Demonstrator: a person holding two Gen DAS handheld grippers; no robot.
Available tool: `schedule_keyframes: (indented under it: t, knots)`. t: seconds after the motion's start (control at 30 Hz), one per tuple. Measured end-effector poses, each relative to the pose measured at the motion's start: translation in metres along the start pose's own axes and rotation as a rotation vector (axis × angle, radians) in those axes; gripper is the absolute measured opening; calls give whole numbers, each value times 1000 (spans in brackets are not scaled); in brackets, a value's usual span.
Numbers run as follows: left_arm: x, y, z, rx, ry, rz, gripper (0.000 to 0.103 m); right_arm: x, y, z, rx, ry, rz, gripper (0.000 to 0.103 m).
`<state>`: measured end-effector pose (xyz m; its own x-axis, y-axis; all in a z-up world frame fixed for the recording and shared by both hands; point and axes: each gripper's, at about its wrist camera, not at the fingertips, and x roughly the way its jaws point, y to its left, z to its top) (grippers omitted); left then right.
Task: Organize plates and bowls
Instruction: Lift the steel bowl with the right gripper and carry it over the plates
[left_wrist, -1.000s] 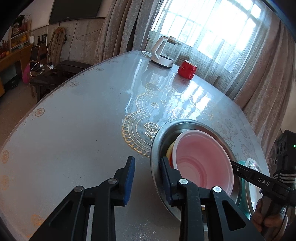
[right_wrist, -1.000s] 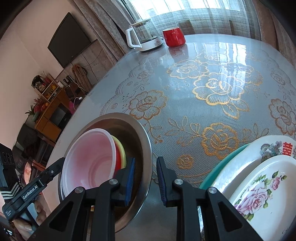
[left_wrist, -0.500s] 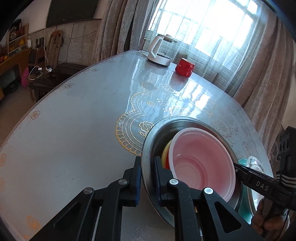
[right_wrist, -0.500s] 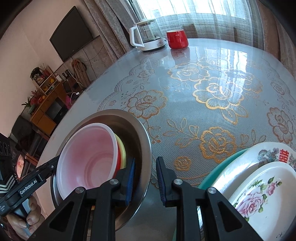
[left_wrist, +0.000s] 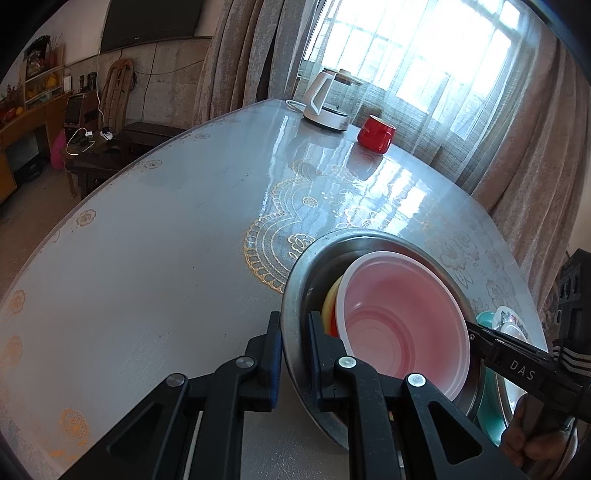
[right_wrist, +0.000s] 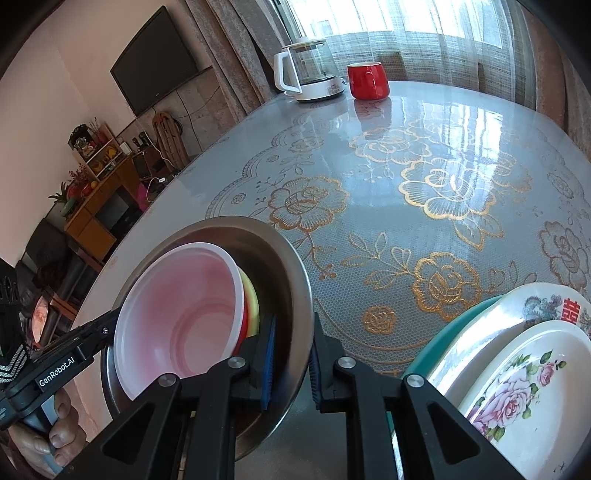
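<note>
The left gripper (left_wrist: 293, 334) is clamped on the near left rim of the steel basin (left_wrist: 295, 280), one pad outside the wall and one inside. The right gripper (right_wrist: 291, 350) is clamped on the opposite rim of the same basin (right_wrist: 295, 266), again with a pad on each side of the wall. In the left view the right gripper's finger reaches in from the right edge to the basin's far rim, with the holding hand (left_wrist: 532, 439) below it.

Inside the basin a pink bowl (right_wrist: 181, 314) lies tilted, nested in a red bowl (right_wrist: 244, 325) and a yellow bowl (right_wrist: 253, 306); the stack leans toward the basin's left wall in the right view, leaving bare steel between it and the right pads.

Just right of the basin stands a stack of plates: a rose plate (right_wrist: 524, 387) on a white plate (right_wrist: 491, 332) on a teal plate (right_wrist: 458, 325). The teal rim lies near the basin's rim with a narrow strip of cloth between.

The table (left_wrist: 147, 258) is bare left of the basin out to its curved near-left edge. Beyond the basin the flowered cloth runs clear across the middle of the table. At the far edge, by the curtained window, a kettle (right_wrist: 306, 74) and a red mug (right_wrist: 367, 81) stand close together.
</note>
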<state>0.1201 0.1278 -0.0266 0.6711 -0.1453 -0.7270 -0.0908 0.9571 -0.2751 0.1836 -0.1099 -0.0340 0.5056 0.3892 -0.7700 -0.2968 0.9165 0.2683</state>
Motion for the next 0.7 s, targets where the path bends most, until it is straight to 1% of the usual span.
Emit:
schedule_keyframes:
  t: [0.23,0.37,0.7]
  knots:
    - [-11,1,-4,5,-16,6,13,-2,1,-1,-2,-1,13,16]
    - [-20,0,-6,9,-33,7,13,-8,2,-2,9,-8,36,16]
    - [-41,-15,-8,31,-64,-31,13,-33,-4,-5,42,-49,69,16]
